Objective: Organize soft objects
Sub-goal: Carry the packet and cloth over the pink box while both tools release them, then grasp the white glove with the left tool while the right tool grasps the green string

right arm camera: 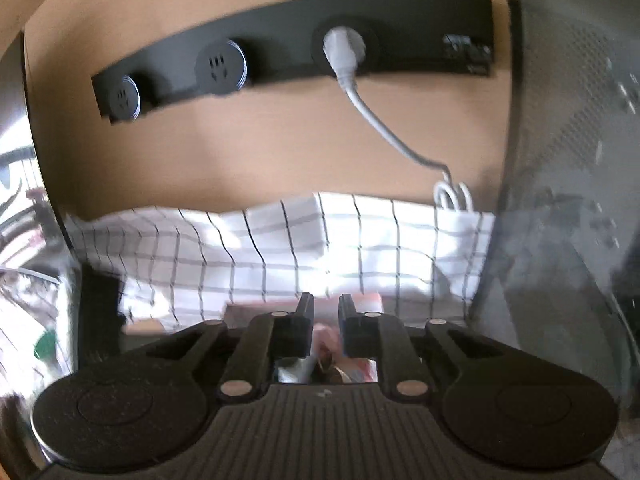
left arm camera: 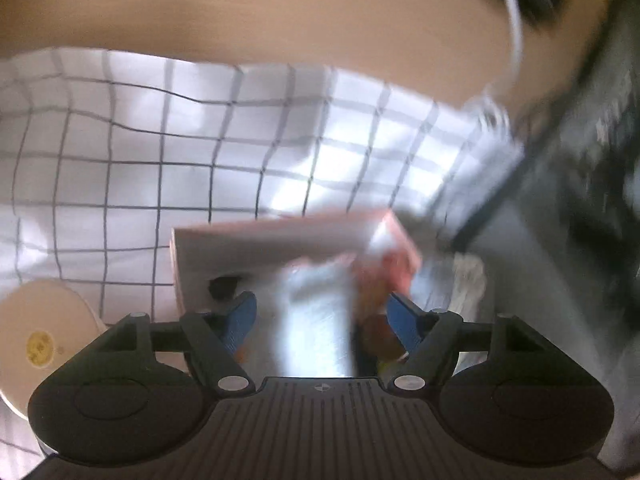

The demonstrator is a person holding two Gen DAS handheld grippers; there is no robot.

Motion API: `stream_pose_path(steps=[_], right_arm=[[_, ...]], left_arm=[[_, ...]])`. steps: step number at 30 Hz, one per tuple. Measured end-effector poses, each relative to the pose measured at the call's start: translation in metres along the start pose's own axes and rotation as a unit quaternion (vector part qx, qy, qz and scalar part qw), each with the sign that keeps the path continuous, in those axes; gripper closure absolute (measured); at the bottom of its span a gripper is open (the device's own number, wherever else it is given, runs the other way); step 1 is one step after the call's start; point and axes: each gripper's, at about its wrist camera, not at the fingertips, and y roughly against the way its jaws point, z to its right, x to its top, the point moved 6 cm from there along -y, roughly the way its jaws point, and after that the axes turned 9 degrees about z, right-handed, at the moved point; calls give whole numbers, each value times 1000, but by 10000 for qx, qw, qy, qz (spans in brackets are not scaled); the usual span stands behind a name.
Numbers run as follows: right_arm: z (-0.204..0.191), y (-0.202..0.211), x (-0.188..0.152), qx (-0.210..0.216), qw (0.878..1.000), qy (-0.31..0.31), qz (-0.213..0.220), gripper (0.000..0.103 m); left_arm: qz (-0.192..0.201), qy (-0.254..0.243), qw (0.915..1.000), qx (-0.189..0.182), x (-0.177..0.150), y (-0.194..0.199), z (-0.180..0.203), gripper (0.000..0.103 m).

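In the left wrist view a pink tissue box (left arm camera: 280,248) lies on a white checked cloth (left arm camera: 160,152). A white tissue (left arm camera: 320,320) sticks out of it toward the camera, between the blue pads of my left gripper (left arm camera: 320,316). The jaws stand apart with the tissue between them; the picture is blurred. In the right wrist view my right gripper (right arm camera: 325,320) has its black fingers close together with a narrow gap, above the pink box (right arm camera: 332,344) and the checked cloth (right arm camera: 280,248). I cannot tell if it holds anything.
A round cream lid (left arm camera: 44,328) sits at the lower left. A dark grey mesh object (right arm camera: 568,160) stands at the right, seen in the left wrist view too (left arm camera: 580,180). A black socket strip (right arm camera: 288,52) with a white plug and cable (right arm camera: 372,116) is on the wooden surface behind.
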Motion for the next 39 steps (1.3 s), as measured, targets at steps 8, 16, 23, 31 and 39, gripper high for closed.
stream_pose_path(steps=[8,16,23,31,39], right_arm=[[-16,11,-35,282,9995,145,1,75],[-90,19,-73,1004,9917,776,229,48],[-161,-1,-110,1477,9839,981,-215,47],[-215,-14,-163,1524,9764,1308,-800,47],[-219,-8,-174,1280,9783,1364,-892,47]], left_arm=[[1017,-526,9933,-177,15,75,3,26],[1291,-591,9843,1048,-44,190,-88,26],[1230,246,9609,2467,-81,264,-204,26],[1227,917,9491,2753,-115,306,-271,26],[1030,756,9715,1996,-118,299,-278,26]])
